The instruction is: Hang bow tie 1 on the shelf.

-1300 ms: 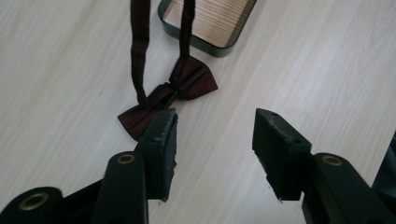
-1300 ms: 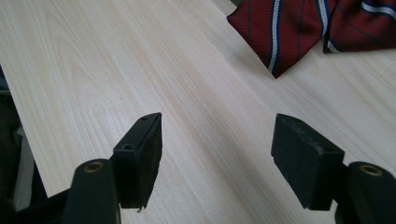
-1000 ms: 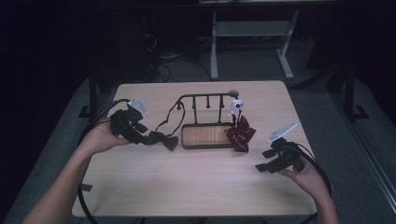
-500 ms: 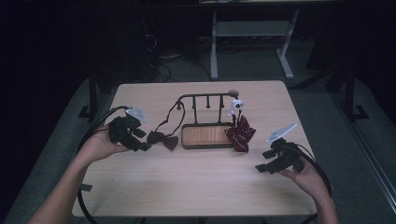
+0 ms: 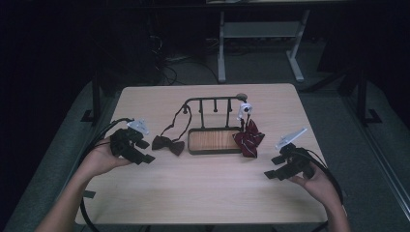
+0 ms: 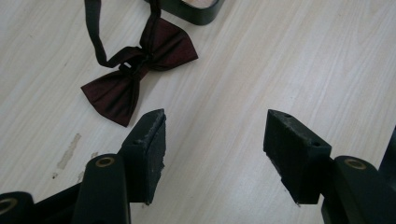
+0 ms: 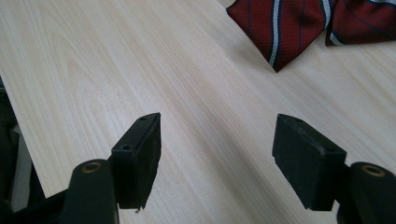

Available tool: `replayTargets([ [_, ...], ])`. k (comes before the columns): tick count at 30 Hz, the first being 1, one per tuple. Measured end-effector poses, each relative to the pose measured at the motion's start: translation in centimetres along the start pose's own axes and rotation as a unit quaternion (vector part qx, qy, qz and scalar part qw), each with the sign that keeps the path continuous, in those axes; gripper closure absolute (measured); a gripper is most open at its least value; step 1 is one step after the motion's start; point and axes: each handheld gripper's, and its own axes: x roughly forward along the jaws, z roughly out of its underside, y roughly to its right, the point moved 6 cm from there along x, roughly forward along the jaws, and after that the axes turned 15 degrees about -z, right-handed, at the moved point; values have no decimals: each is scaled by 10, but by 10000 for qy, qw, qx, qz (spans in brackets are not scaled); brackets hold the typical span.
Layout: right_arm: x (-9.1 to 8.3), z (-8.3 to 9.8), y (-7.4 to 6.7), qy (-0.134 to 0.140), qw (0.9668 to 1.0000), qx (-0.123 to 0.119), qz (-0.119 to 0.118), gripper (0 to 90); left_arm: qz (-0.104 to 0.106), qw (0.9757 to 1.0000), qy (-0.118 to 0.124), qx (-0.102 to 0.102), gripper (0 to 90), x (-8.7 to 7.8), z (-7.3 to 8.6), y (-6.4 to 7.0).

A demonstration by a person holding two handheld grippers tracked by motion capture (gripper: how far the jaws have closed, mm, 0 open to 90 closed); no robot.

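Note:
A dark maroon bow tie lies flat on the wooden table, and its strap runs up to the black rack. Just left of the tie my left gripper hovers. In the left gripper view its jaws have just been opening and stand apart over bare wood, with the bow tie ahead of them. A red striped bow tie hangs from a white clip at the rack's right end. My right gripper rests open near the right front, with the striped tie beyond its jaws.
The rack stands on a black-rimmed wooden tray at the table's middle. Cables trail from both grippers over the table's sides. A grey metal frame stands on the floor behind the table.
My left gripper has drawn back to the left and lower, away from the dark bow tie, which stays lying on the table. The right gripper has not moved.

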Motion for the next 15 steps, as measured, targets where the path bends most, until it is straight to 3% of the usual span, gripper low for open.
replayTargets([
  [15,1,1,1,11,10000,6,-25,323,54,10000,35,21,377,8,11,14],
])
